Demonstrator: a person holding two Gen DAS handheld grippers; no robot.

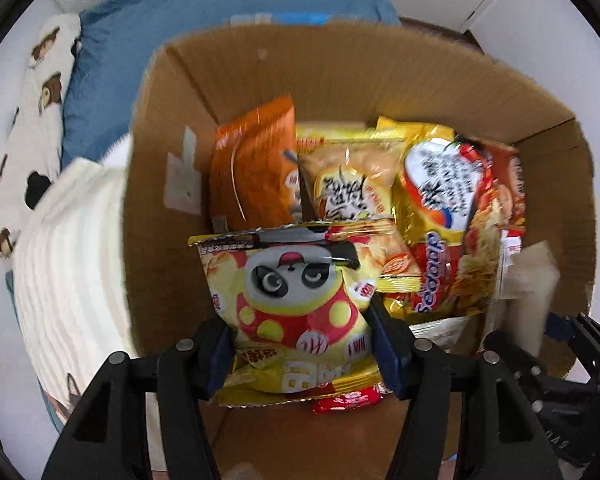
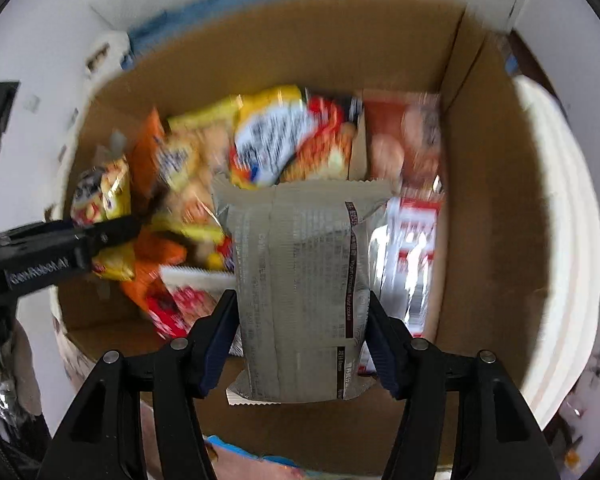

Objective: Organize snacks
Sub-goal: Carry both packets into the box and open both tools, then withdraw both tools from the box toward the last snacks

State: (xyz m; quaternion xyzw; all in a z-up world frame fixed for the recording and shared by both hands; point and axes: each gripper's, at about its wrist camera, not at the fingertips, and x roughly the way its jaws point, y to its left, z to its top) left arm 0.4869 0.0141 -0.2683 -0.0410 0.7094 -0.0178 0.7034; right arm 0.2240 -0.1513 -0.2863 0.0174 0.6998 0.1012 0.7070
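My left gripper (image 1: 300, 332) is shut on a yellow chip bag with a panda picture (image 1: 296, 304) and holds it over the open cardboard box (image 1: 360, 64). My right gripper (image 2: 300, 340) is shut on a grey cookie packet (image 2: 300, 280) and holds it over the same box (image 2: 492, 200). Inside lie an orange bag (image 1: 252, 168), a yellow snack bag (image 1: 348, 180) and a red noodle packet (image 1: 460, 216). The left gripper's arm (image 2: 60, 248) shows at the left of the right wrist view, with the yellow bag (image 2: 100, 200) in it. The right wrist view is blurred.
The box stands against a bed with a blue blanket (image 1: 204, 28) and a cream striped cover (image 1: 72, 264). A bear-print pillow (image 1: 40, 92) lies at the left. A red carton (image 2: 404, 140) and a silver-red packet (image 2: 408, 256) sit in the box's right side.
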